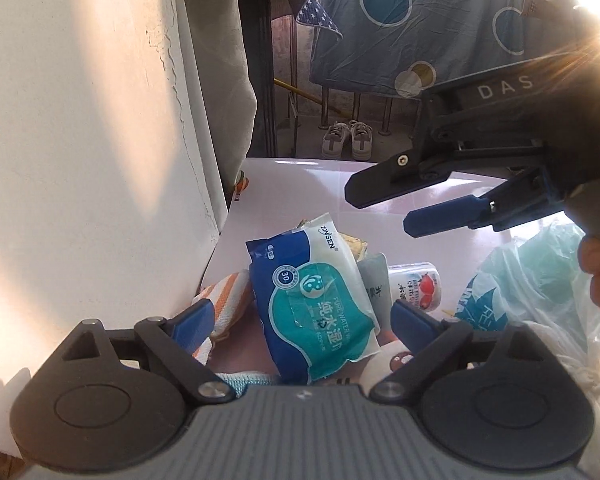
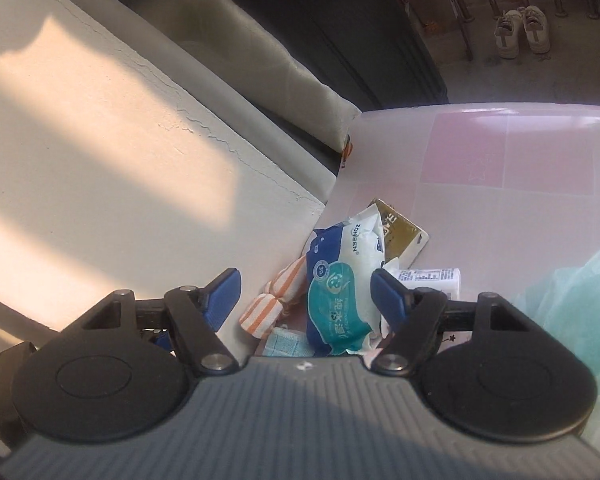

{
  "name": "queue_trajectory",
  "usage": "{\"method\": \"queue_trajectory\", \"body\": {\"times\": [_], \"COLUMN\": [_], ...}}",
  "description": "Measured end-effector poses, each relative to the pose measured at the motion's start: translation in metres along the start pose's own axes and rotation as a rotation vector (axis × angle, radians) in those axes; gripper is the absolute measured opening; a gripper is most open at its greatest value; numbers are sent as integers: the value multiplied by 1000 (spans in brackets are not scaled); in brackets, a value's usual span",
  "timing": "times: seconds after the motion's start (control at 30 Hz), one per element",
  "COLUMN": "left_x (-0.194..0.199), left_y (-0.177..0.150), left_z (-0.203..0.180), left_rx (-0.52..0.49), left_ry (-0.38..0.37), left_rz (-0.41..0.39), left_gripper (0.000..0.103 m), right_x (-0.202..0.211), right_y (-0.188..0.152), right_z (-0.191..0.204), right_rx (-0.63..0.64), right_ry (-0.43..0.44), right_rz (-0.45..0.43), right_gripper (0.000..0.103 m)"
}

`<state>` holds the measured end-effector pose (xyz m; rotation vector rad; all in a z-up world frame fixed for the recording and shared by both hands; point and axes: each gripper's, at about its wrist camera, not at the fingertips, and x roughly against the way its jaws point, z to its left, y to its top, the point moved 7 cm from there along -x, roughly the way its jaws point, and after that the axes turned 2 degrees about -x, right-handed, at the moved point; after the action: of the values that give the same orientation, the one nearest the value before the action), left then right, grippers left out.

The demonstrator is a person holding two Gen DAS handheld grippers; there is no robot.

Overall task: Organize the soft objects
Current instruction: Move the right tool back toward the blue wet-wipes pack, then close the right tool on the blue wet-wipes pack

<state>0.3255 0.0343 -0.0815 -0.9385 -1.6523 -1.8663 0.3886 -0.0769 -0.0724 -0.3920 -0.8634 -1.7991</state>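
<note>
Far left: a pale cracked wall (image 1: 80, 160) with patches of sun, and at its foot the table (image 1: 300, 188) under a pink and white checked cover.

Against the wall, on the table, a small loose heap, in no box or tray:
- An orange and white striped cloth (image 1: 228, 296), rolled, at the left edge of the heap and touching the wall.
- A light blue towel (image 1: 240, 382) just below it, mostly hidden by the camera housing.
- A blue and teal pack of wet wipes (image 1: 316, 300) in the middle, flat and a little crumpled, lying on top of the others.
- A gold and yellow packet (image 1: 352, 246) behind the pack, half covered by it.
- A grey sachet (image 1: 376, 280) beside the right edge of the pack.
- A small white pot with a red fruit picture (image 1: 414, 284), lying on its side, next to the sachet.

Left hand-held gripper (image 1: 300, 312): released, blue fingers spread wide, above the heap. Pack of wet wipes seen between the fingers, but not pinched and seemingly not touched.

Further right, above the table: right hand-held gripper (image 1: 380, 210), also released, jaws partly apart, nothing between them. Person's fingers (image 1: 596, 264) on its handle at the frame edge.

Far right: a thin pale green plastic bag (image 1: 532, 280) with blue print, crumpled, lying on the table apart from the heap. Impossible to tell what is inside.

Beyond the table: a pair of white shoes (image 1: 348, 140) on the floor.
</note>
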Motion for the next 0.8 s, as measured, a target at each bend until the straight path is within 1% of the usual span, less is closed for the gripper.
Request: {"method": "queue_trajectory", "body": {"times": [0.07,0.13,0.27,0.33,0.47,0.57,0.67,0.77,0.8], "left_x": [-18,-30,-50,-58,-70,-76,-82,-90,-91], "left_y": [-1,-2,-4,-5,-7,-4,-3,-3,-3], "left_z": [3,5,9,10,12,11,8,7,7], "left_rx": [29,53,90,109,150,167,182,195,197], "left_ry": [-14,-23,-37,-39,-64,-62,-81,-82,-82], "left_rz": [39,64,107,132,160,168,185,196,194], "left_gripper": [95,95,95,95,95,95,95,92,90], "right_x": [-27,-52,-81,-94,-111,-118,-121,-121,-121], "right_y": [8,14,22,23,20,17,17,15,14], "right_z": [-11,-21,-35,-42,-50,-49,-49,-49,-49], "right_rx": [-21,-21,-18,-25,-44,-35,-43,-38,-39], "right_ry": [0,-15,-54,-57,-46,-31,-20,-6,-3], "right_rz": [23,47,81,97,134,136,138,146,146], "right_gripper": [58,56,54,54,53,53,53,53,52]}}
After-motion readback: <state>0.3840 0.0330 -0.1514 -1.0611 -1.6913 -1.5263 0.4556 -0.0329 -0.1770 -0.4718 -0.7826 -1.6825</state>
